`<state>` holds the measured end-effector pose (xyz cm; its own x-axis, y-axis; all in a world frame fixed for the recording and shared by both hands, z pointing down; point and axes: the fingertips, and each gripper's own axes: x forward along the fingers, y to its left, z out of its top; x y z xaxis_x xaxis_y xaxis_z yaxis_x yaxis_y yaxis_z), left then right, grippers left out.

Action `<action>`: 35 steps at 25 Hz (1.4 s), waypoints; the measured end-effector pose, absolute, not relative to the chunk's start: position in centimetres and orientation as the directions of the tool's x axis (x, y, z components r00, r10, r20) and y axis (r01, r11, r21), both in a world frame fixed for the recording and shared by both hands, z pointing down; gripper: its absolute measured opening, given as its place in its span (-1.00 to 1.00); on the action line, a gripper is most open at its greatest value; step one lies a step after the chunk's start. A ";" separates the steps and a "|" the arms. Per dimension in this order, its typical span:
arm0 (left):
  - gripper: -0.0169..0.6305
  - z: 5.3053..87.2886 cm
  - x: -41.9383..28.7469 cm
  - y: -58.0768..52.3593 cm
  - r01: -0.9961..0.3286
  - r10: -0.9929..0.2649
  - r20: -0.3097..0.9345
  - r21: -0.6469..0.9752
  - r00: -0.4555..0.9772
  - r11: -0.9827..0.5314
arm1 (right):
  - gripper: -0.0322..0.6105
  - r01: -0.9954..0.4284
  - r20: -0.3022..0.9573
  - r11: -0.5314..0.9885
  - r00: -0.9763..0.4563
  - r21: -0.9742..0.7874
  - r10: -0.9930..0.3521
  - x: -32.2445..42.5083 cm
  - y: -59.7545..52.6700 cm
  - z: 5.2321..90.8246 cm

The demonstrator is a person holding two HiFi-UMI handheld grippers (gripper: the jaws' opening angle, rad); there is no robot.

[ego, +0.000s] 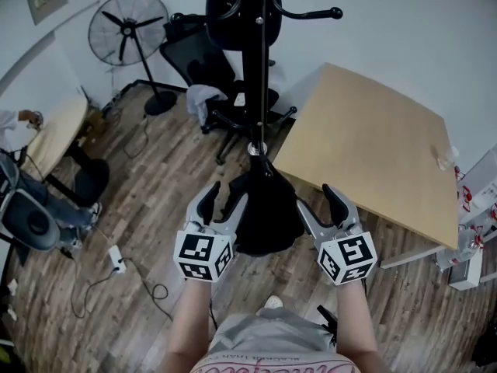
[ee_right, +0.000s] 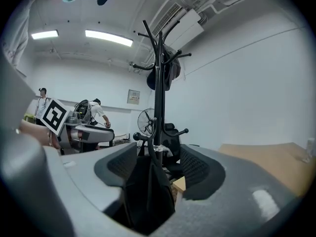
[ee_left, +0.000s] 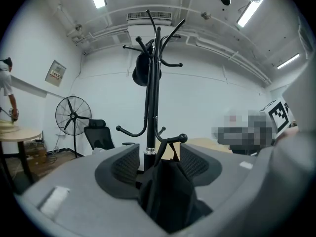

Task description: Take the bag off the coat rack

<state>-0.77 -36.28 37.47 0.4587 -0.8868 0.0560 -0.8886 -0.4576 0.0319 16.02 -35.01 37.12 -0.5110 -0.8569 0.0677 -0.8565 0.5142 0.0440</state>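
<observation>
Black bag [ego: 268, 212] hanging by its strap from a low hook [ee_left: 181, 138] of the coat rack [ego: 261, 76], dead centre of the head view. Left tongs [ego: 224, 203] just beside its left flank, spread wide, gripping nothing; bag visible between the pads in the left gripper view but not pinched. Right tongs [ego: 321, 208] same story on the right flank: wide open, empty, near but probably not touching.

Probably best: close one pair on the strap or upper body right under the hook, then lift up and out past the ball end rather than yanking sideways. Keep the other pair low on the bag for support; soft fabric, likely to sag and swing.

Around, from the left of frame: round desk [ego: 50, 138] with a person [ego: 14, 120] at its edge, power strip [ego: 116, 259] and loose cable on the wood floor, standing fan [ego: 124, 29] upper left, office chair [ego: 203, 64] behind the pole, second dark item [ego: 233, 10] on a top hook, big wooden desk [ego: 373, 146] at right with its corner close to the rack. Mind that corner and the neighbouring hooks when pulling back.
</observation>
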 end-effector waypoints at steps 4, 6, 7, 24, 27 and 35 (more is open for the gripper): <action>-0.12 38.9 -1.0 -37.6 -0.901 -0.896 0.089 0.026 0.435 -0.434 | -0.04 -0.840 0.114 0.542 -0.536 0.033 -0.837 15.5 -36.7 39.6; -0.12 39.8 -1.3 -38.1 -0.906 -0.899 0.112 0.034 0.424 -0.423 | -0.04 -0.828 0.150 0.560 -0.550 0.024 -0.821 15.0 -37.3 41.1; -0.12 40.4 -1.5 -38.3 -0.907 -0.899 0.125 0.040 0.420 -0.418 | -0.04 -0.824 0.169 0.567 -0.556 0.016 -0.814 14.7 -37.6 41.9; -0.21 49.7 -0.9 -42.1 -0.871 -0.800 0.358 0.103 0.482 -0.479 | -0.04 -0.840 0.460 0.543 -0.488 -0.015 -0.742 13.4 -41.4 53.0; -0.21 51.0 -0.6 -42.4 -0.863 -0.778 0.390 0.101 0.492 -0.495 | -0.02 -0.833 0.481 0.549 -0.506 -0.059 -0.716 13.1 -42.0 54.2; -0.27 53.3 0.3 -43.4 -0.859 -0.750 0.456 0.064 0.478 -0.508 | 0.09 -0.831 0.575 0.555 -0.469 -0.031 -0.670 12.6 -43.7 56.6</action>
